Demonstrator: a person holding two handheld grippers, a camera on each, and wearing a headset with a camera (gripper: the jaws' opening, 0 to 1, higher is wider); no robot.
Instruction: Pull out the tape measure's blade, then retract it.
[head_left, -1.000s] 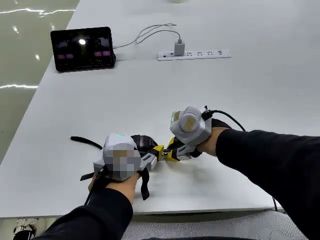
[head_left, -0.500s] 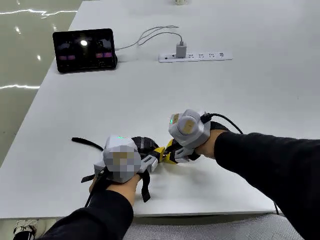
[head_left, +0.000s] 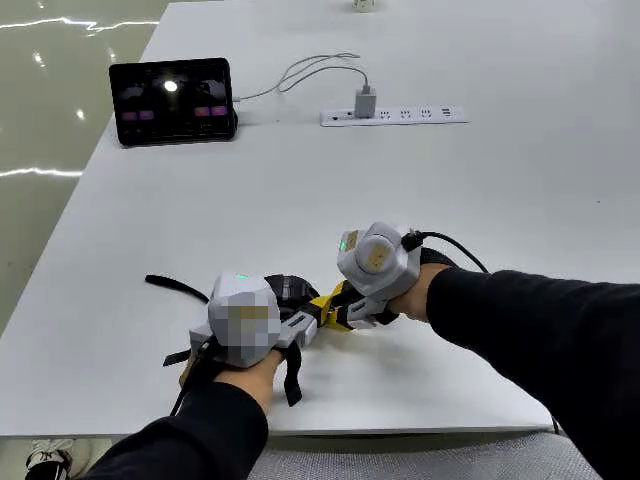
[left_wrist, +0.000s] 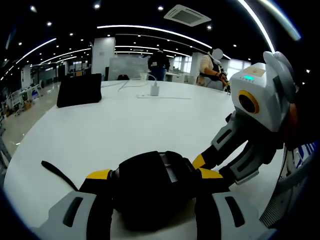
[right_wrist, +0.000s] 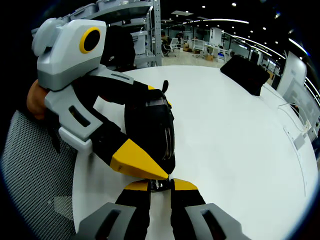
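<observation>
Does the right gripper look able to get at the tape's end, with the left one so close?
Probably yes: the right gripper seems shut on the blade hook. The left gripper clamps the tape measure by its sides, one yellow jaw tip beside the hook but not covering it.

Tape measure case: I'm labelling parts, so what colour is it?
Black; the tape measure shows best in the left gripper view.

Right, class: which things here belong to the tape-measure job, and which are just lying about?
In the job:
tape measure, clamped in the left gripper
blade tip, pinched by the right gripper

Lying about, further back on the table:
tablet
power strip
charger with its white cable
</observation>
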